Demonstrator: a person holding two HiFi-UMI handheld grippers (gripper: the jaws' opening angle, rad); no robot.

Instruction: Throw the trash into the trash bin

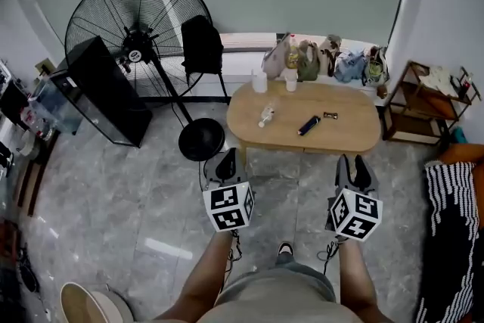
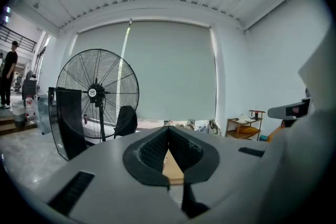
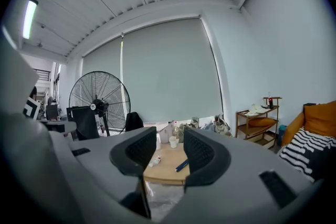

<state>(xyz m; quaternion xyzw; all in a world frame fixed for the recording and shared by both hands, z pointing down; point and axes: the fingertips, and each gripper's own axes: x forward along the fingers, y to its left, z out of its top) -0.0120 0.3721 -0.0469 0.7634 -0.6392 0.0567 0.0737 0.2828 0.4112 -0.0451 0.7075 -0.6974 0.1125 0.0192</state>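
Since neither claw holds anything, no step of the task is complete. The left claw (image 1: 225, 160) has its jaws closed together, empty; the right claw (image 1: 355, 165) has its jaws apart, empty. Probable trash, a crumpled bottle (image 1: 266, 115), lies on the far tabletop (image 1: 355, 134), well apart from both claws. Remaining: approach, grasp, carry, release. A round container (image 1: 85, 305) at near left may be the bin.

trash A: small clear plastic bottle (image 1: 266, 115), on its side, left part of oval wooden table (image 1: 355, 134) | trash B: dark blue elongated piece (image 1: 308, 125), flat, diagonal, mid-table | trash C: small dark piece (image 1: 330, 115), near B, on its right
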